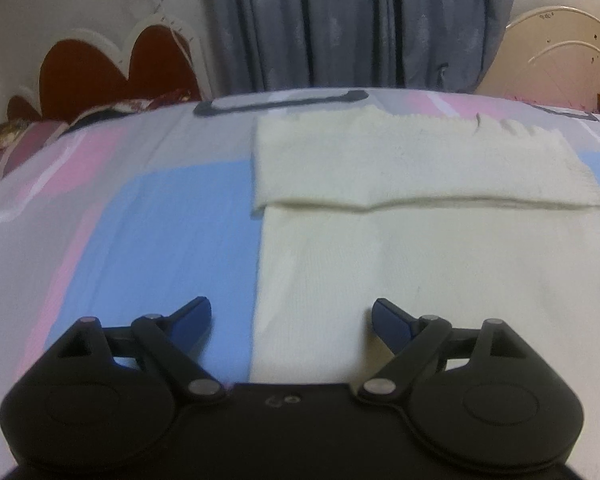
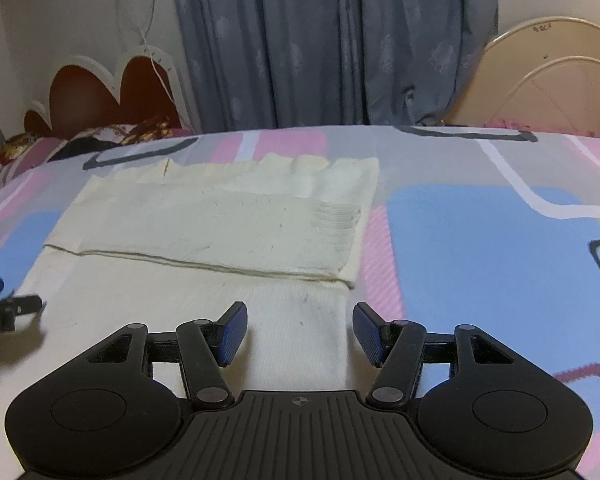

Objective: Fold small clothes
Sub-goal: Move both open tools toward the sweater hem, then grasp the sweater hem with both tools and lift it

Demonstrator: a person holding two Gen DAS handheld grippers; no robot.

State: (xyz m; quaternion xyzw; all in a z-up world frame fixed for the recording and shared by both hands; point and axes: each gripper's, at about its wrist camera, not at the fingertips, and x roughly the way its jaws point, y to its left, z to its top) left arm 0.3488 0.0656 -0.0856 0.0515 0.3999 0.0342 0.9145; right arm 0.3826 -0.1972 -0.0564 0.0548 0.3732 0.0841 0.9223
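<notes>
A: Starting at your left, where does the fold stand?

B: Your left gripper hangs spread wide with nothing between its fingers, straddling the left edge of the cream knit garment. That garment lies flat on the patterned bedsheet, and its far part is already folded back toward you — the folded edge runs across at twelve o'clock from the fingers.

A: And on your right?

B: Your right gripper is also parted and pinches nothing; the garment's right edge sits between its fingers. The fold lies at about eleven o'clock from it.

A: So what's left?

B: I judge one fold done — the near half still lies open, so at least one more fold remains.

A: The count?

B: One garment, one fold in it, two grippers, one bedsheet, and two headboards beyond, a red one and a cream one.
</notes>
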